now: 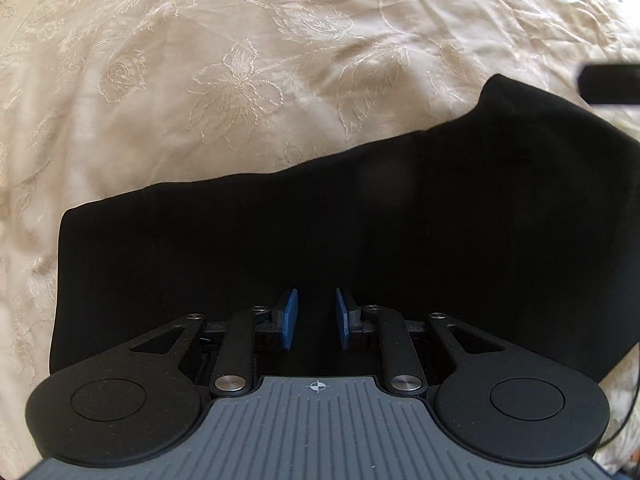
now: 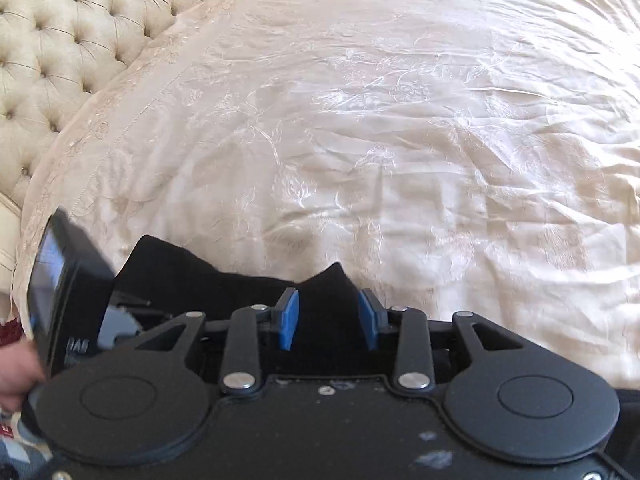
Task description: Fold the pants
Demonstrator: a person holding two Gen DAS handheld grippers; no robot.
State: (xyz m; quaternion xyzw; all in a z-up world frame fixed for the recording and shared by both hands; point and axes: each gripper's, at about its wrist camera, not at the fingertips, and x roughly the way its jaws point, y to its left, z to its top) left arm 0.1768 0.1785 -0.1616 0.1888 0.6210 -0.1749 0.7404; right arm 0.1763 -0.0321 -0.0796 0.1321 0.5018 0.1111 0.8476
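Observation:
Black pants (image 1: pixel 360 220) lie flat and folded on a cream embroidered bedspread (image 1: pixel 240 60). In the left wrist view they stretch from lower left to the right edge. My left gripper (image 1: pixel 317 318) hovers over their near edge, blue pads (image 1: pixel 289 318) apart, nothing between them. In the right wrist view a peaked corner of the pants (image 2: pixel 332 280) rises between the open blue pads (image 2: pixel 289 316) of my right gripper (image 2: pixel 328 316); whether the pads touch the cloth cannot be told.
A tufted cream headboard (image 2: pixel 68 40) stands at the left of the right wrist view. The other gripper's body (image 2: pixel 60 280) and a hand (image 2: pixel 16 380) show at its left edge. A dark blurred object (image 1: pixel 612 84) sits at the right edge.

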